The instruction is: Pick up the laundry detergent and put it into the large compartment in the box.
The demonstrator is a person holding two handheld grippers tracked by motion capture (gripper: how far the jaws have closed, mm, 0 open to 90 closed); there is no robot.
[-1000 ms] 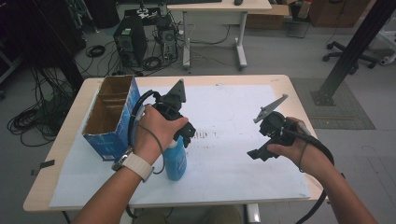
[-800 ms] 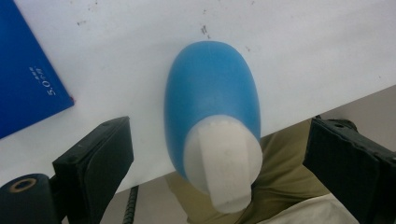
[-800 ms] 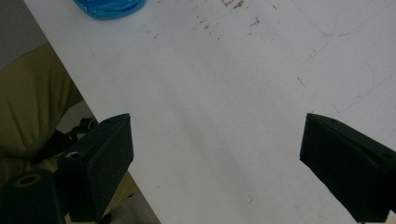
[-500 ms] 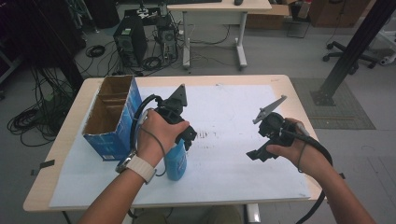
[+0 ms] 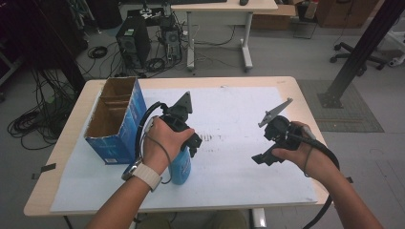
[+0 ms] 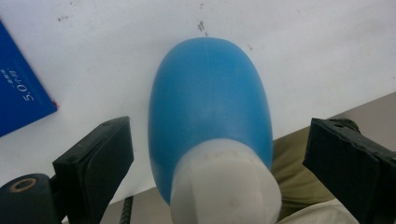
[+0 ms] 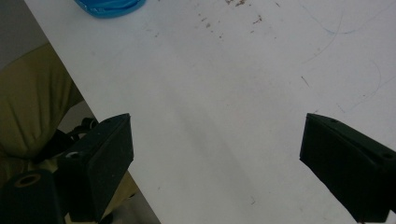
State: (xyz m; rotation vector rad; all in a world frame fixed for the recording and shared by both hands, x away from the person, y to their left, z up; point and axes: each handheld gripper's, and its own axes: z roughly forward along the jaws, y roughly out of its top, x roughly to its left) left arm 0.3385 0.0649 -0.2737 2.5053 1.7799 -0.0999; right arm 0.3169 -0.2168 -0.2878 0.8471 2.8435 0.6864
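High view: left gripper (image 5: pixel 187 153) sits directly over the blue bottle (image 5: pixel 180 168), which stands upright on the white sheet (image 5: pixel 229 171) near the table's (image 5: pixel 57 157) 6 o'clock edge. Left gripper view: jaws spread wide on either side of the bottle's white cap (image 6: pixel 225 186), gap on both sides, no contact. Blue cardboard box (image 5: pixel 115 119), open top, stands just beside the bottle at its 10 o'clock; only close obstacle on that side. Right gripper (image 5: pixel 260 158) is well apart at the bottle's 3 o'clock, above bare sheet. Right gripper view: jaws wide apart, nothing between them, bottle base at 11 o'clock. Scuff marks (image 5: pixel 210 138) on the sheet between the grippers. Desk (image 5: pixel 224 7), PC tower (image 5: pixel 131 40), floor cables (image 5: pixel 33 124) beyond at 12 o'clock.
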